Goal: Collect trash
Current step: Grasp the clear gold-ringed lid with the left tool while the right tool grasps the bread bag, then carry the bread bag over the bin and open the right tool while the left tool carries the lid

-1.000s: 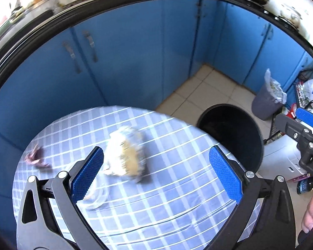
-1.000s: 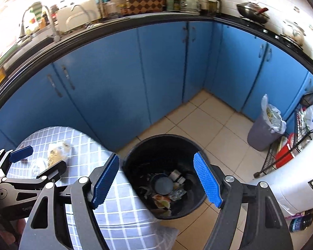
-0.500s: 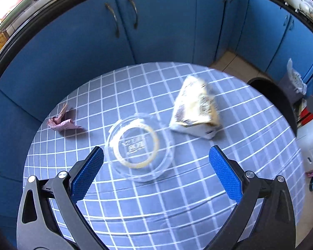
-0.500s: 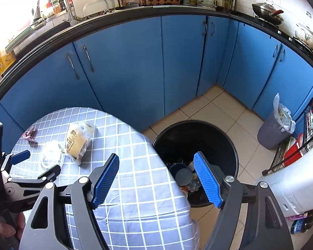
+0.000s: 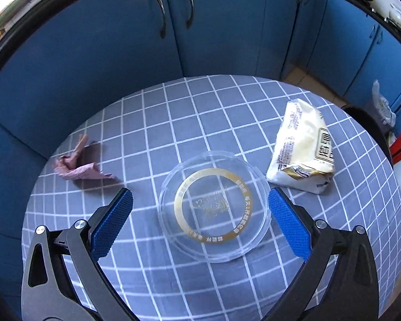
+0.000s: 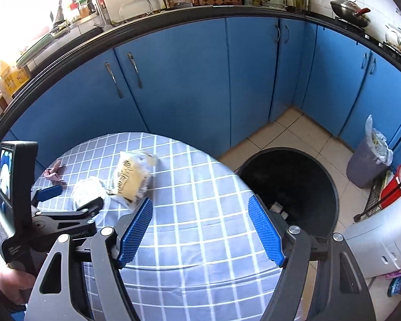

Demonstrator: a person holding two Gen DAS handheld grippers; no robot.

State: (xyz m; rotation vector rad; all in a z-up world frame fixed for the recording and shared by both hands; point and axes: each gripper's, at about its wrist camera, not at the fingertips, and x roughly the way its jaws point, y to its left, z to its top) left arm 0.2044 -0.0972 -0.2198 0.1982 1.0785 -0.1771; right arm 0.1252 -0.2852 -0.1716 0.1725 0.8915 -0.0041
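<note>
A: In the left wrist view, the left gripper is being held wide open, nothing gripped; the clear plastic lid is lying flat between its 2 pads.

B: A slip is being risked: thin rim, flat on the tablecloth. The cream wrapper is sitting just right of the pads, the pink scrap off left.

A: In the right wrist view, the right gripper is also being held open and empty; the black bin is standing ahead to its right.

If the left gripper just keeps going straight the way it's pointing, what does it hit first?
Most likely the clear plastic lid lying flat on the checked tablecloth. The left gripper is open and the lid lies right between its fingers; how far above the lid it is is unclear.
</note>
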